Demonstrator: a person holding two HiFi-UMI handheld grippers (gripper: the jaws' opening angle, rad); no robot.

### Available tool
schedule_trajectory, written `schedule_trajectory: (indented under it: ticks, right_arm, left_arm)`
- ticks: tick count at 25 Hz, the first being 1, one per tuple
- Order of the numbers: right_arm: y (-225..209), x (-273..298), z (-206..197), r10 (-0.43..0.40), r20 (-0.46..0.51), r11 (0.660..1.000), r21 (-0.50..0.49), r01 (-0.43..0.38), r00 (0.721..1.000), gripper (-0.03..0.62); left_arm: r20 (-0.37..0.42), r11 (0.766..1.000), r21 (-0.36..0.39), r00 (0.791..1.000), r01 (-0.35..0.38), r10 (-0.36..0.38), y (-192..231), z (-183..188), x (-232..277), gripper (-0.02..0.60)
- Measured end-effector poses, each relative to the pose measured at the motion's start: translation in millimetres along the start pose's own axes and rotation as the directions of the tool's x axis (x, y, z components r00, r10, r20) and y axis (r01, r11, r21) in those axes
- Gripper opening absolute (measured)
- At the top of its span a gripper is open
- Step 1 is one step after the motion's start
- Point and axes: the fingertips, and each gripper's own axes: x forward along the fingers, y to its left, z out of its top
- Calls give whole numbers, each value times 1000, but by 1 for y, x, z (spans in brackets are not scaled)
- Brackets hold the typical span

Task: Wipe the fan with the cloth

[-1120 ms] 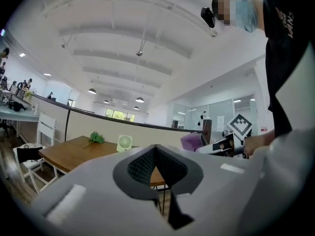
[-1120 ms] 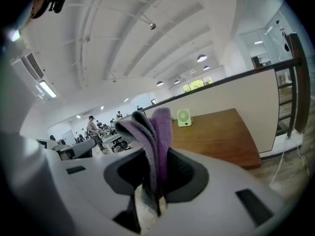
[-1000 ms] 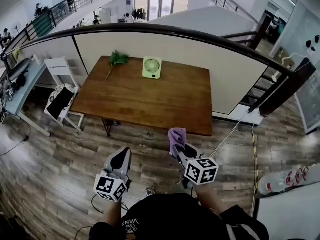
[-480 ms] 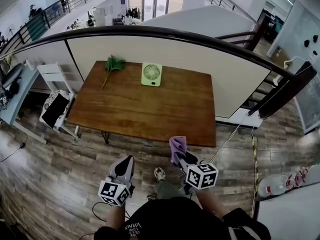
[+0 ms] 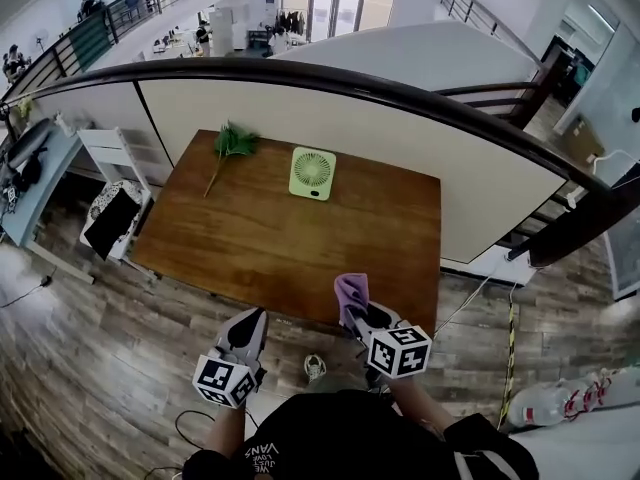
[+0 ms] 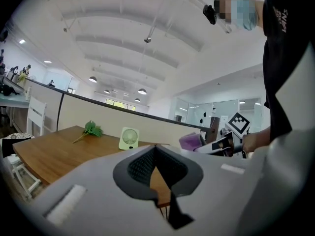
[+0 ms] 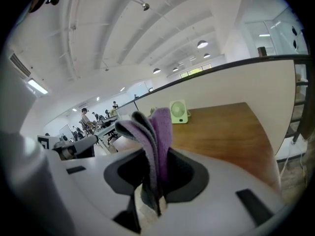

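Fan [image 5: 312, 173] is seen upright at the far side of the table [image 5: 290, 253], close to the partition, grille turned toward the near edge, so the face to be wiped is presented head-on. A green sprig [image 5: 232, 143] lies at the far left corner, apart from the fan and not in the way. Cloth [image 5: 351, 293], purple and folded, is held clamped in the right gripper [image 5: 356, 314]. It is pinched low in the fold, and the free upper part is left standing proud of the jaws. Judged reason: a soft leading edge is put ahead of the hard tips, so that cloth and not plastic meets the grille. Left gripper [image 5: 249, 320] is closed tight on nothing, and only the table's edge is glimpsed past its pads. It is judged to be kept free, perhaps to steady the light fan against tipping once pressure is applied. Both grippers are carried side by side at the near edge of the table, the right one over the wood and the left one just short of it. Both are well apart from the fan. No contact between cloth and fan is made yet, so the wiping is judged not begun and the reach across the table is what remains first. Risk noted: a small freestanding fan could be pushed backward or toppled by a one-sided wipe.
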Motion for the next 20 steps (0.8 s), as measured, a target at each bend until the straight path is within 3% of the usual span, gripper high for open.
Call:
schedule_trajectory:
  ticks: [10, 15, 20]
  right_arm:
    - [-32, 43, 35, 39, -26, 999, -5, -39, 999, 107]
    - [-38, 58, 45, 19, -21, 1000, 14, -19, 1000, 107]
    - [-46, 78, 55, -51, 0, 998, 47, 51, 999, 107]
  left_arm:
    - [-27, 998, -28, 998, -64, 64, 27, 2, 55, 12]
    - [-49, 999, -37, 998, -33, 31, 41, 1, 76, 12]
    - [-66, 998, -38, 996, 52, -54, 65, 5, 105, 12]
